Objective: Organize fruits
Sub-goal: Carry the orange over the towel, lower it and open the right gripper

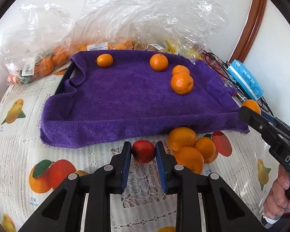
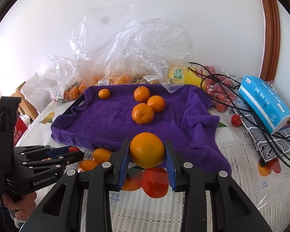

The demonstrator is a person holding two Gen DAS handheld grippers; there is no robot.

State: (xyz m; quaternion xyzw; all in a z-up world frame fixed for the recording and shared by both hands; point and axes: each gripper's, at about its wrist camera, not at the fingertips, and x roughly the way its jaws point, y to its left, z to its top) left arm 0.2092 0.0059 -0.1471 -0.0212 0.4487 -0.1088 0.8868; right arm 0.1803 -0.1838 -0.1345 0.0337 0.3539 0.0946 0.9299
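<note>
Between the blue pads of the left tool point(image 1: 143, 150) sits a small red fruit point(image 1: 143, 154), pinched at its widest girth; likely light, smooth, bruisable. The right tool point(image 2: 147, 150) pinches an orange point(image 2: 147, 149), firm and round. Beyond both, four oranges rest on the purple towel point(image 1: 125, 96); three lie just right of the left tool.

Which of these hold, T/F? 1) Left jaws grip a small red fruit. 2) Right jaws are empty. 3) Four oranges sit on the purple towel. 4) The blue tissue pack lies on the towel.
1) True: the left gripper is shut on the red fruit.
2) False: the right gripper holds an orange.
3) True: four lie on the towel.
4) False: the tissue pack lies off it, to the right, on cables.
</note>
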